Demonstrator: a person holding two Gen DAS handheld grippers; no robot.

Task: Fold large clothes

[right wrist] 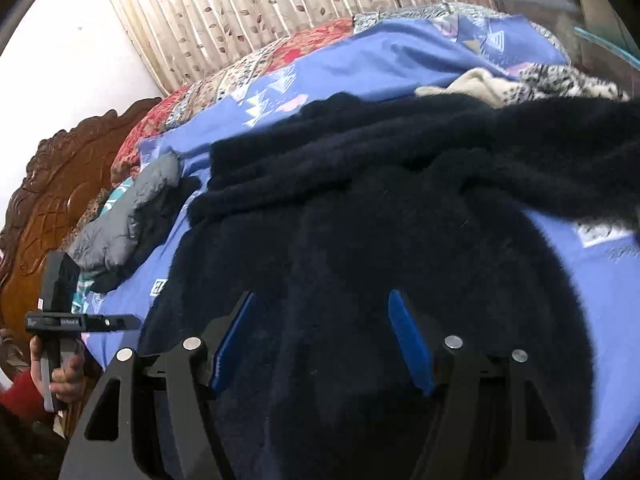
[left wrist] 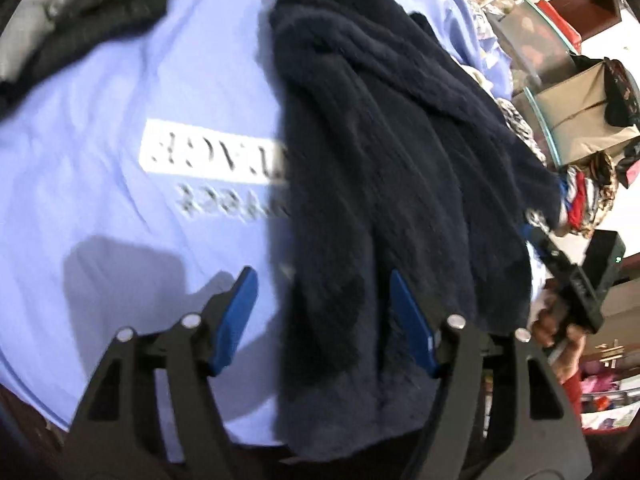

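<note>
On the far left of your left tool's view sits a puffy grey and black jacket (left wrist: 60, 12), bunched up on the bed. Next to it is the smooth light blue bedsheet with white printed letters (left wrist: 120, 128). Your left tool (left wrist: 324, 312) hangs over the near edge of the bed with its two blue fingers (left wrist: 236, 320) spread wide. It is pinching nothing. One finger is over the sheet and the other is over the clothes.

The big fuzzy dark navy sweater (left wrist: 400, 152) lies in the middle of the bed, on top of the blue sheet. It is rumpled in long folds and one part flops across the top. It looks soft, thick and floppy, and likely a bit heavy for cloth. It will sag and bend when you lift it, and it will not break. The fuzz should not slip much. I think a good place to grab is the near edge or a corner, with a full bite of cloth.

Your right tool (right wrist: 324, 340) is right over the sweater, pointing along it. Its blue fingers (right wrist: 412, 344) are spread wide too, and hold nothing. Your right hand (left wrist: 556, 320) shows at the far right of the left tool's view, wrapped around its handle.
</note>
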